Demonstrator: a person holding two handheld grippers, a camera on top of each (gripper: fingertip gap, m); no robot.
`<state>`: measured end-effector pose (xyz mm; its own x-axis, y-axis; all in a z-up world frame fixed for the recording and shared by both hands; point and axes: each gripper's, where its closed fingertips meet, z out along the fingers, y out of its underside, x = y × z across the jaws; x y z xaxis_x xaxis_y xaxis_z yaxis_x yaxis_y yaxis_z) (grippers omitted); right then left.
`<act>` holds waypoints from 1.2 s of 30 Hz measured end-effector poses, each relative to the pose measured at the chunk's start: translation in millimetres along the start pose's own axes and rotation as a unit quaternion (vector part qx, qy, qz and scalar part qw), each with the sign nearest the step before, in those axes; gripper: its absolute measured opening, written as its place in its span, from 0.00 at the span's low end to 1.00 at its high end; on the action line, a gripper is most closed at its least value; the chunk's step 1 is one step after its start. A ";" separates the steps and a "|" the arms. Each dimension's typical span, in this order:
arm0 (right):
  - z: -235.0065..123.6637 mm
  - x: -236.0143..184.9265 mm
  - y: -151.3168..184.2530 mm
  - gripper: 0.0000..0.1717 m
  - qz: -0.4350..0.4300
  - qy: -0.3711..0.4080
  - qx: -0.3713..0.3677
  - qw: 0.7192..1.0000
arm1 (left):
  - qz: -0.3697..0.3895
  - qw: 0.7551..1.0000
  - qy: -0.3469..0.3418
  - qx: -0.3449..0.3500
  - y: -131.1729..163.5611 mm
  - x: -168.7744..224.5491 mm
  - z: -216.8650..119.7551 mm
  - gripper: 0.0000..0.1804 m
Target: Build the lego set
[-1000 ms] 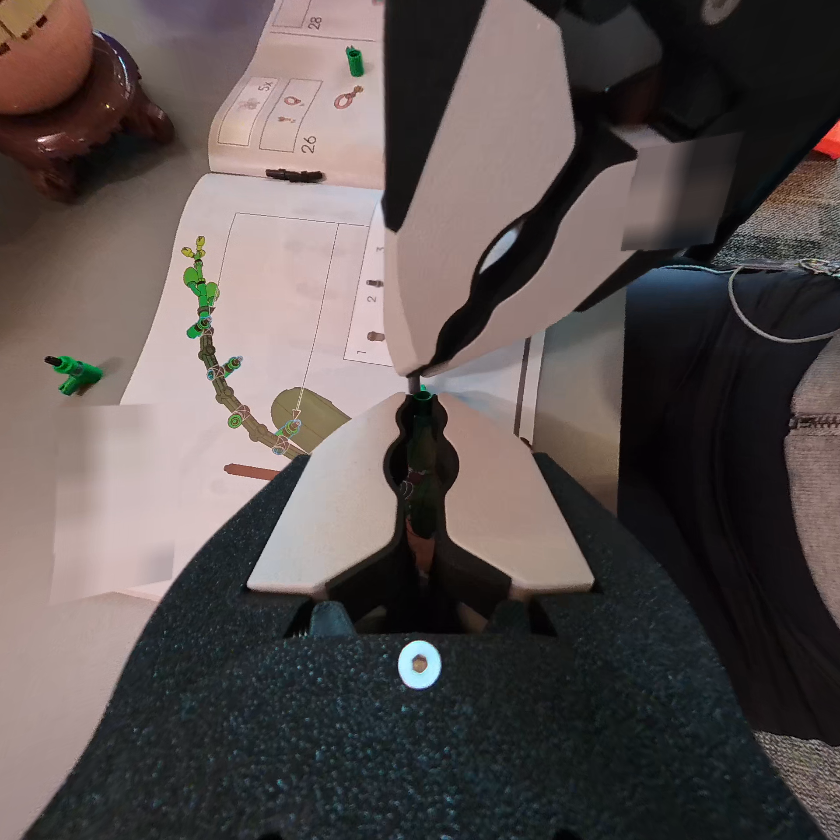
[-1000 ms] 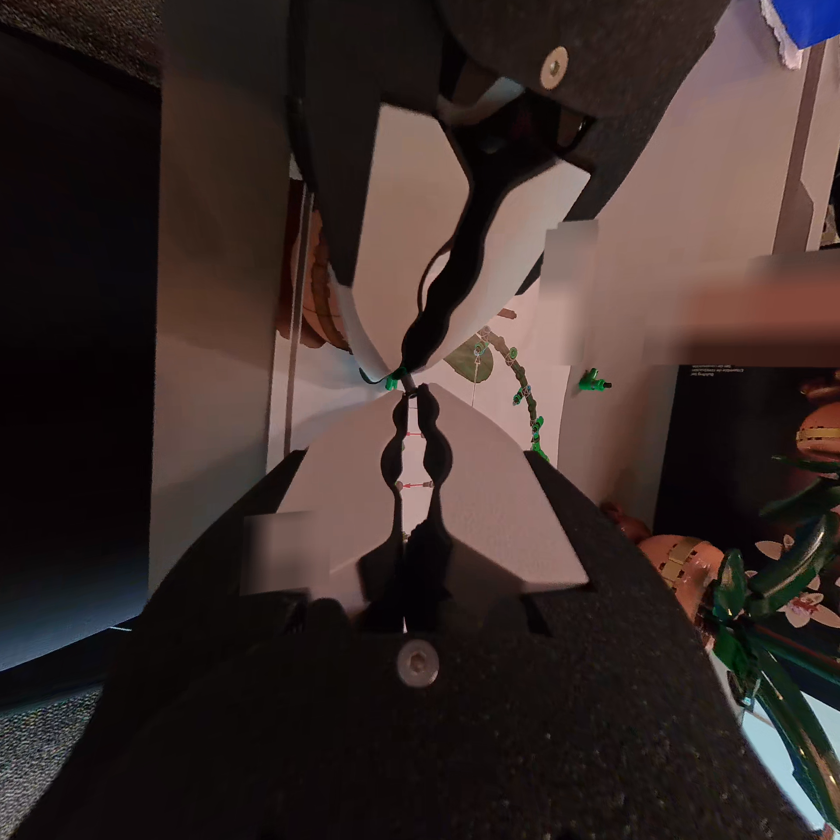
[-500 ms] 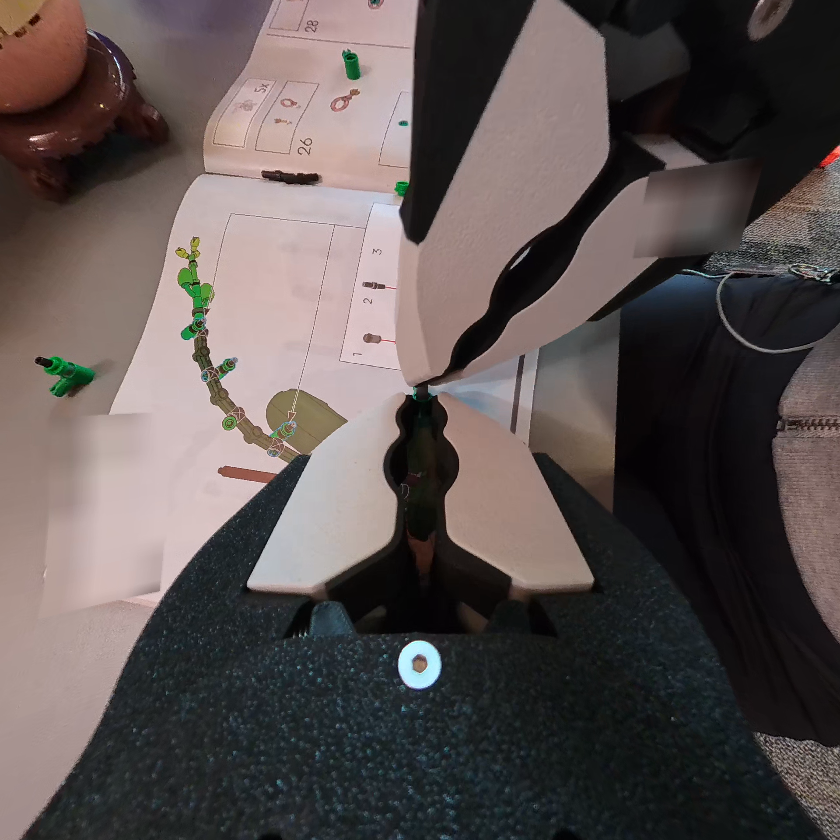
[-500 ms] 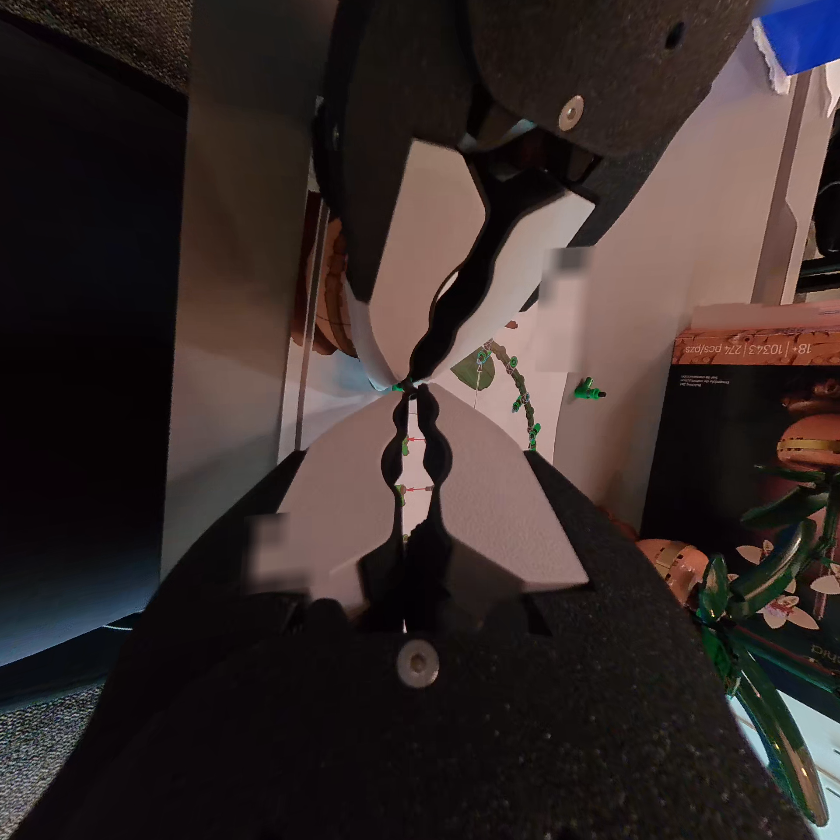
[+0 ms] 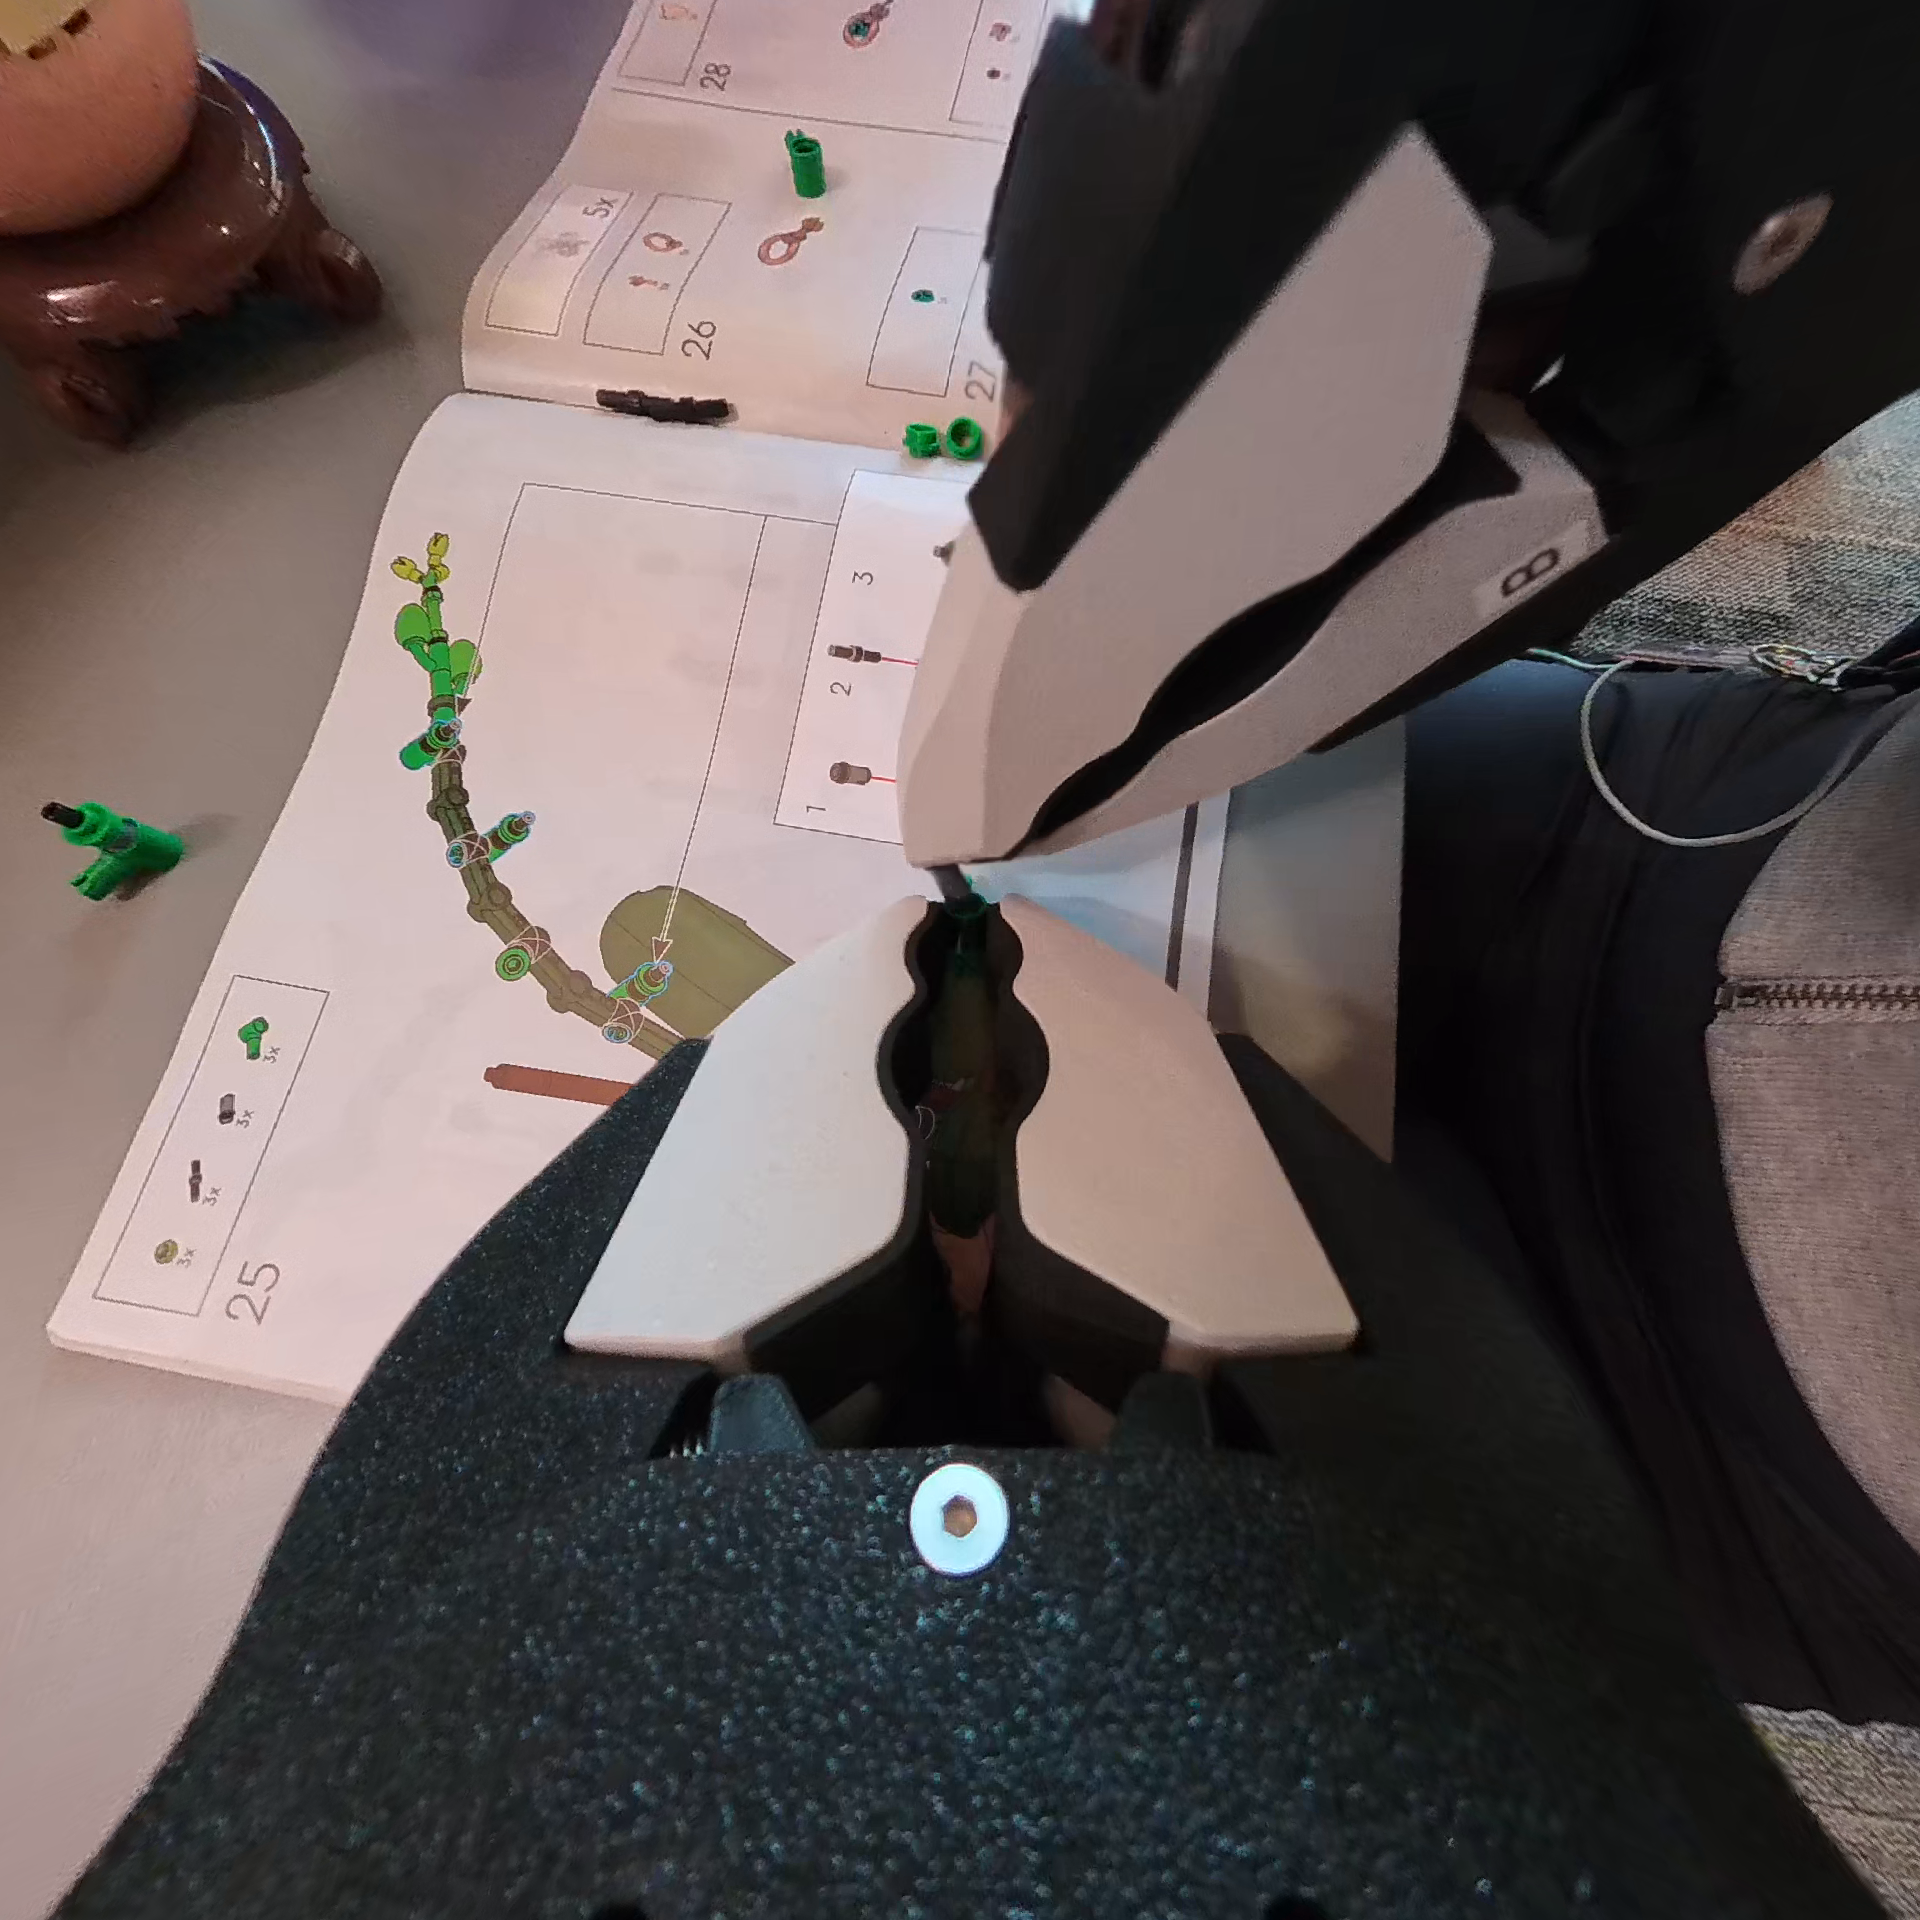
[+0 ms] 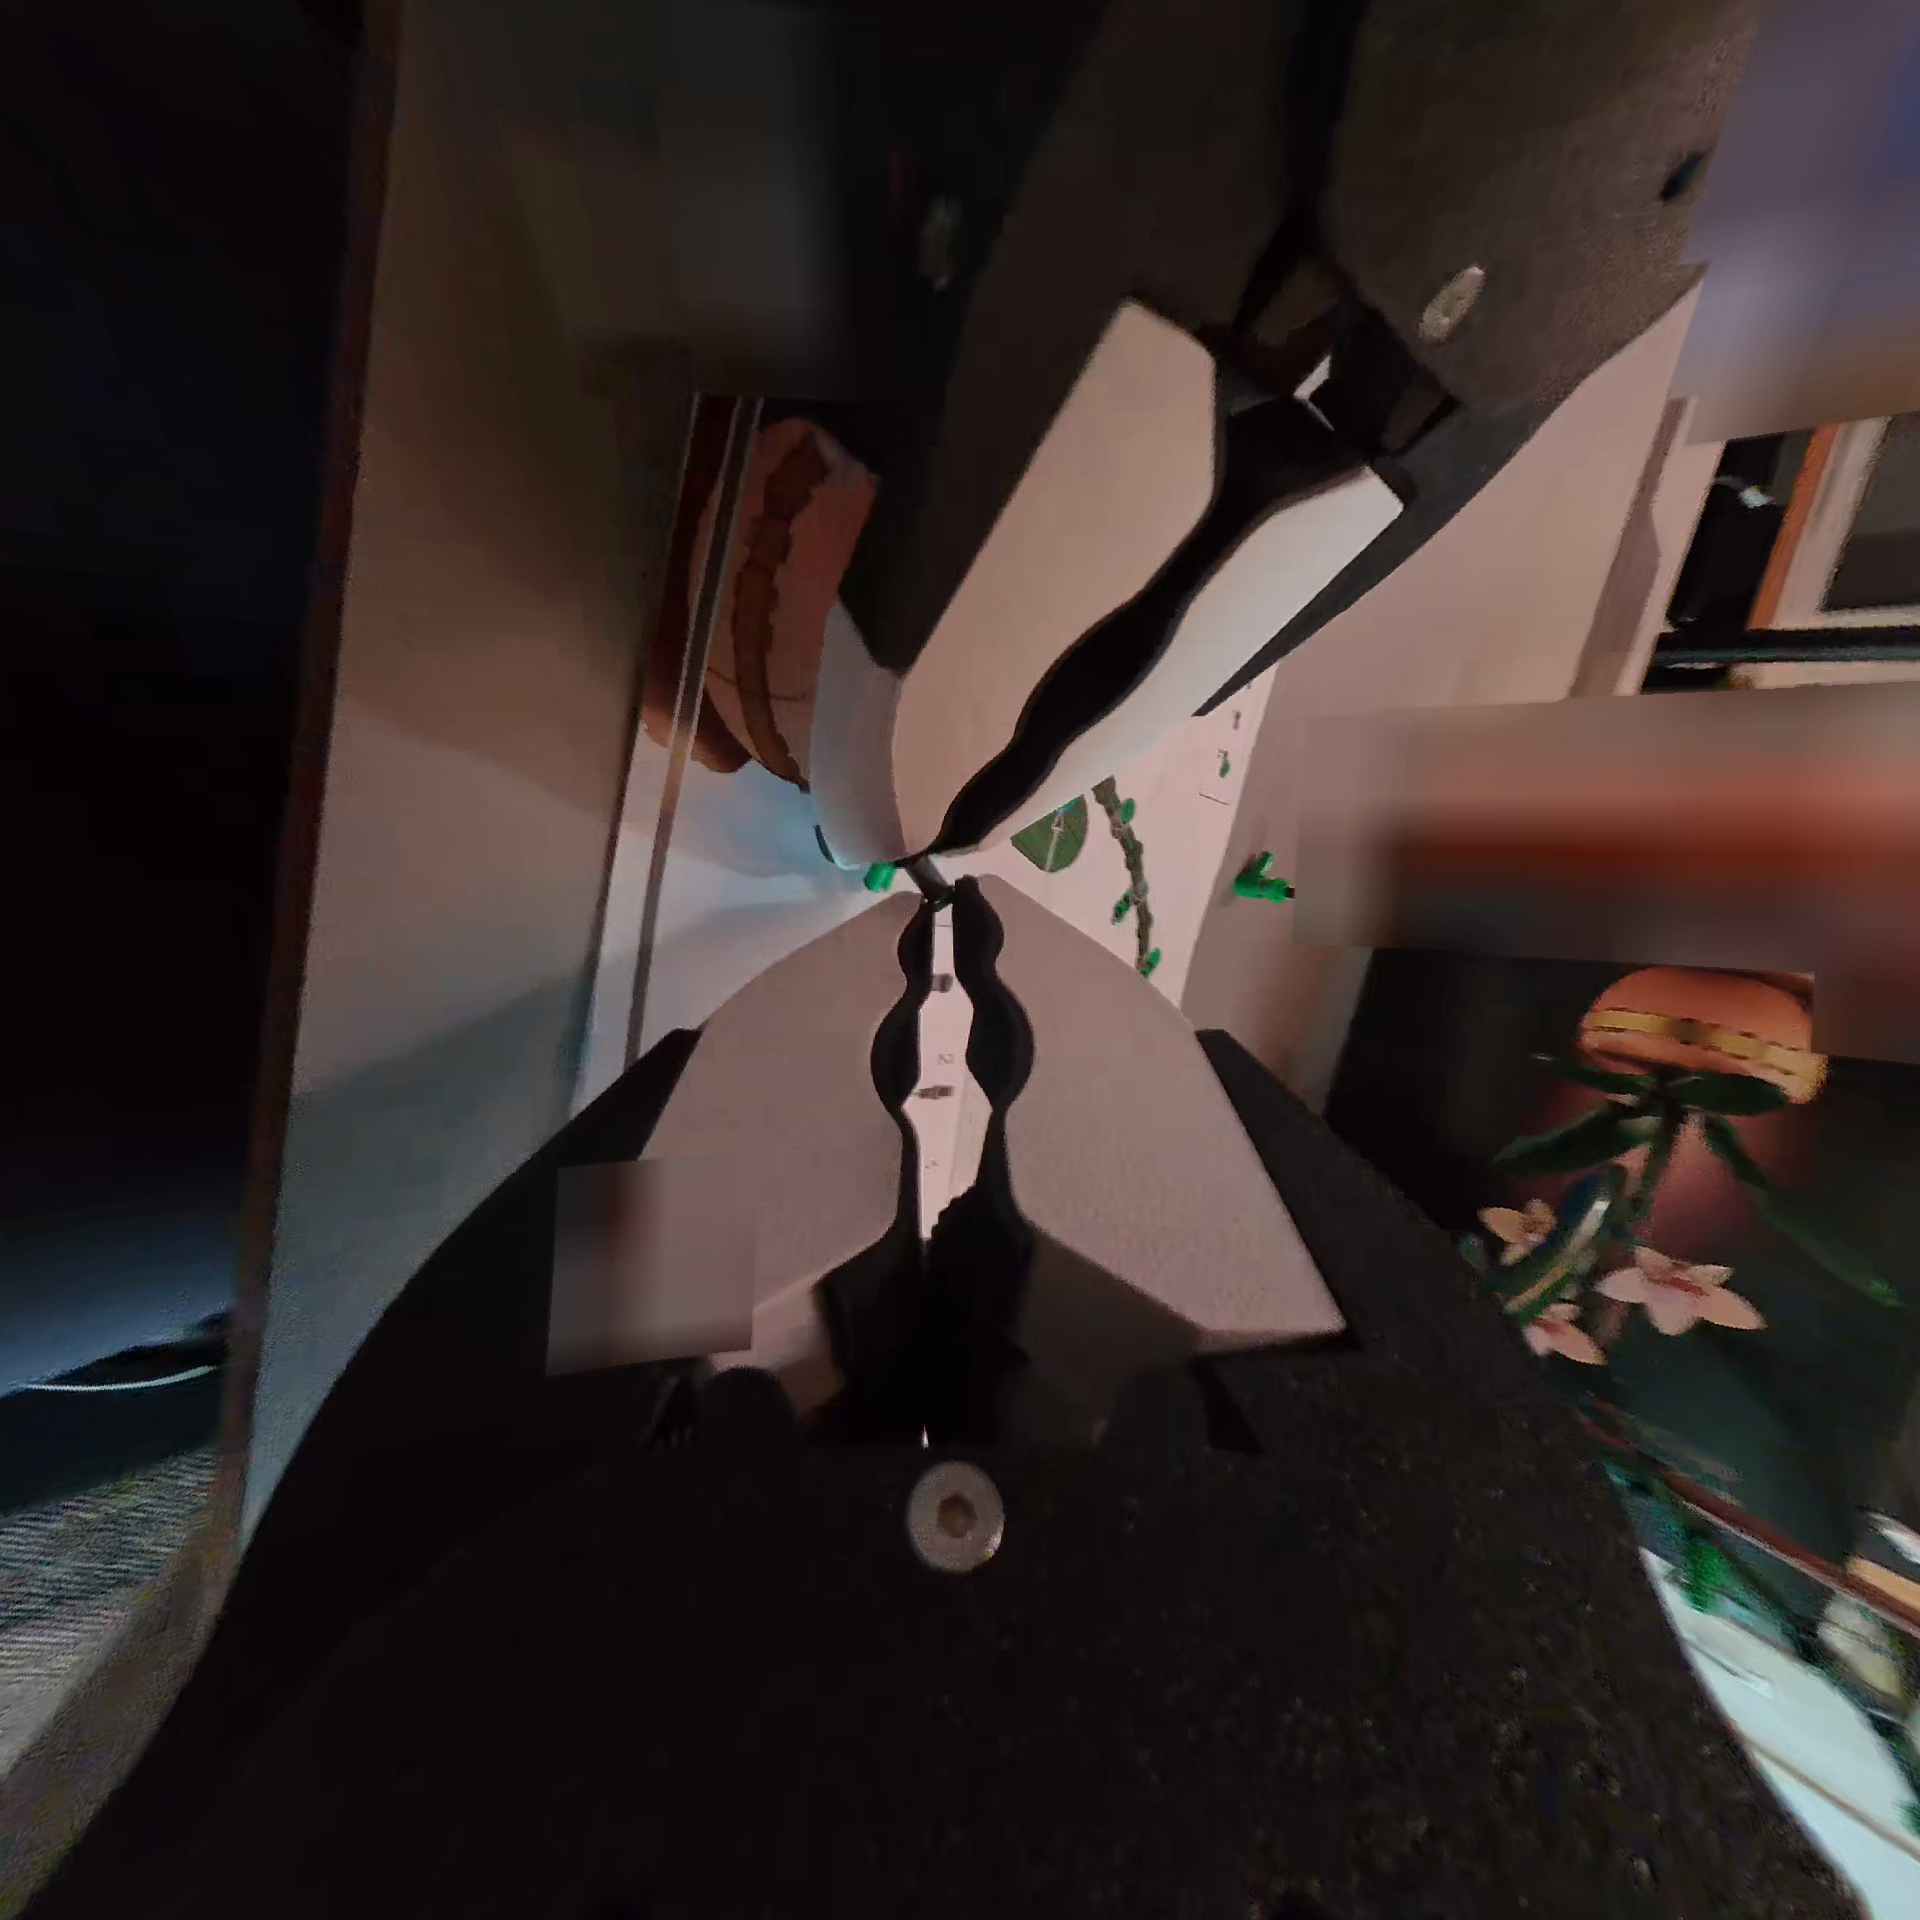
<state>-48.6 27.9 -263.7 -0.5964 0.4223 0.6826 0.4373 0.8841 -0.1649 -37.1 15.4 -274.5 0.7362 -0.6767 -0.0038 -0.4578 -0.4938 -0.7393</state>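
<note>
— How does the left gripper [image 5: 961,914] stand?

— Its jaws are nearly closed, the tips clamped on a small green piece; the pale fingers [image 5: 790,1122] point forward.

— And the right gripper [image 6: 940,896]?

— It comes in from above at a slant, tip to tip with the left. Its jaws are closed, pinching a thin dark pin.

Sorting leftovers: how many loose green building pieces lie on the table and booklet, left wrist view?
3: one on the table left of the booklet, two on its pages. Grippers may hide more.
</note>
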 end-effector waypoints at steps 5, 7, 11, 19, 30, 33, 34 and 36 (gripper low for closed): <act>-0.8 0.4 -1.9 0.02 -0.048 0.031 -0.004 0.998 | -0.015 1.000 0.010 0.001 0.5 1.2 -0.9 0.03; -0.7 -1.2 -4.2 0.02 -0.059 0.038 -0.001 0.998 | -0.024 1.000 0.013 0.002 0.4 0.8 -0.1 0.03; -0.2 -1.4 -6.6 0.02 -0.120 0.079 -0.011 0.990 | -0.038 0.999 0.018 0.004 0.2 0.7 -0.4 0.03; 1.6 -4.4 -7.4 0.02 -0.140 0.095 -0.010 0.986 | -0.038 0.999 0.017 0.004 0.4 0.5 -0.5 0.03; 0.2 -6.3 -8.2 0.02 -0.150 0.104 -0.005 0.983 | -0.034 0.999 0.014 0.004 0.3 0.4 -0.1 0.03; 1.8 -5.6 -6.9 0.02 -0.150 0.106 -0.004 0.983 | -0.035 0.999 0.014 0.004 0.3 0.4 0.1 0.03; 1.8 -5.9 -6.9 0.02 -0.150 0.104 -0.004 0.983 | -0.034 0.999 0.014 0.004 0.3 0.4 0.1 0.03; 0.7 -6.3 -7.7 0.02 -0.158 0.105 -0.005 0.982 | -0.034 0.999 0.015 0.004 0.4 0.7 0.0 0.03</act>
<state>-48.7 18.5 -267.1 -0.5519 0.0753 0.8305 0.2594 0.9620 0.0851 -36.8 14.8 -274.8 0.7504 -0.6577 0.0658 -0.4032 -0.5344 -0.7428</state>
